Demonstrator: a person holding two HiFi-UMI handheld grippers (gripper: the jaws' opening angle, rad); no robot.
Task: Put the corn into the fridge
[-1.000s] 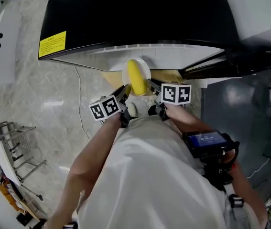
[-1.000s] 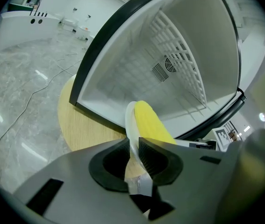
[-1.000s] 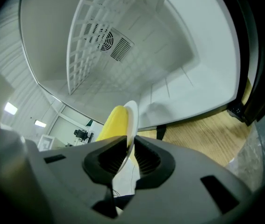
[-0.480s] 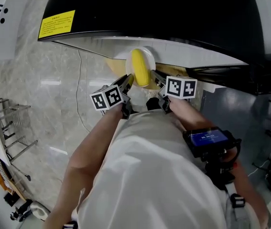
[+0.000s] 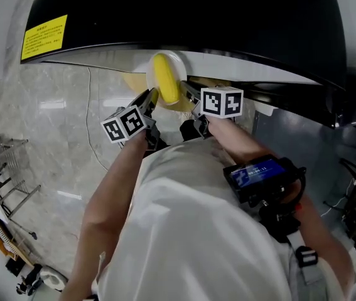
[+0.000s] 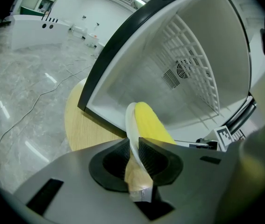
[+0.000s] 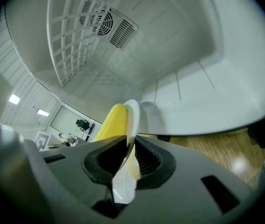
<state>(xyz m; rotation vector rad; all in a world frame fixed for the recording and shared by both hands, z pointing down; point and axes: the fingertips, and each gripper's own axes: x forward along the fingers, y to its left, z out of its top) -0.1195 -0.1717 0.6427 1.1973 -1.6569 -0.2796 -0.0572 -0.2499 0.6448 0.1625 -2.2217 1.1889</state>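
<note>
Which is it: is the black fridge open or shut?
Open: inside the black fridge, both tool views show a white interior, white wire rack and round fan vent.

The head view looks steeply down on the fridge (image 5: pixel 196 17); both gripper views face closely into it.

Fridge (image 5: pixel 215 24) across upper frame, opening toward viewer. Corn (image 5: pixel 164 80) on plate (image 5: pixel 172 60), upper centre, at fridge's front edge. Left gripper (image 5: pixel 150 98) on plate's left rim, right gripper (image 5: pixel 189 93) on right rim. Table (image 6: pixel 83 125) beneath fridge. Rack (image 5: pixel 11 168) on floor (image 5: pixel 46 137), lower left. Cable (image 5: pixel 91 124) left of centre.
</note>
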